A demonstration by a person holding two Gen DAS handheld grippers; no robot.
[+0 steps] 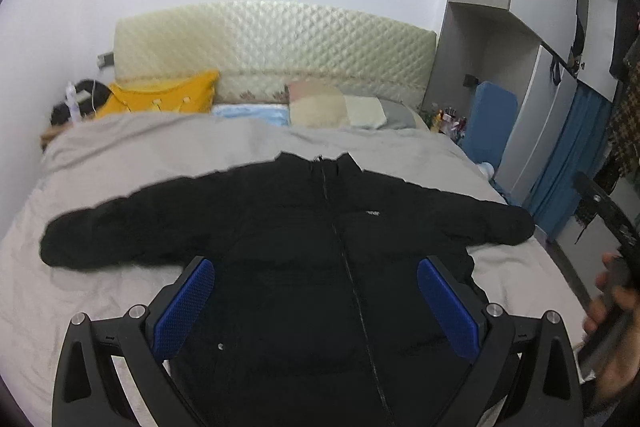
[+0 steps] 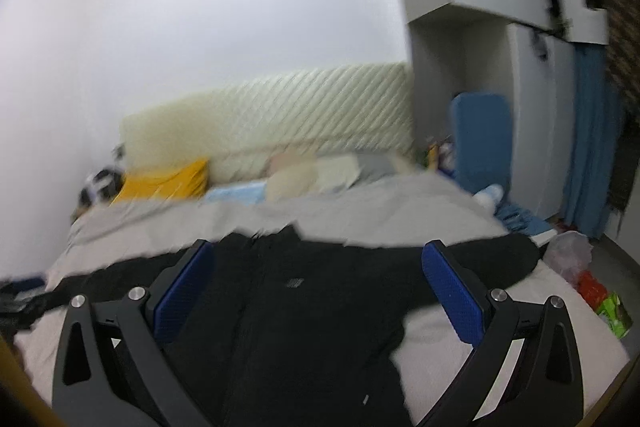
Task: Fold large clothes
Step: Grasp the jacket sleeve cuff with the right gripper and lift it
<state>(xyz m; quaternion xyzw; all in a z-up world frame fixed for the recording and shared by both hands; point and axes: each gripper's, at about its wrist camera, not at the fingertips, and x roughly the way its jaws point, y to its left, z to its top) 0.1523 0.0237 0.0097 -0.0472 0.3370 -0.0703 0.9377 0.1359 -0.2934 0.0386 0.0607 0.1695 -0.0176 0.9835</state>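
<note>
Jacket is spread flat on the bed for folding, both hand-held grippers gaping apart, holding nothing.

Right-wrist view motion-blurred; black jacket hem cut off at btm edge.

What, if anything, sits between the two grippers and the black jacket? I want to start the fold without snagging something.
Nothing visible does. The black jacket lies spread flat on the bed, sleeves out, zipper closed. The left gripper and the right gripper are both open above its body, with only air between. Pillows stay up at the headboard.
</note>
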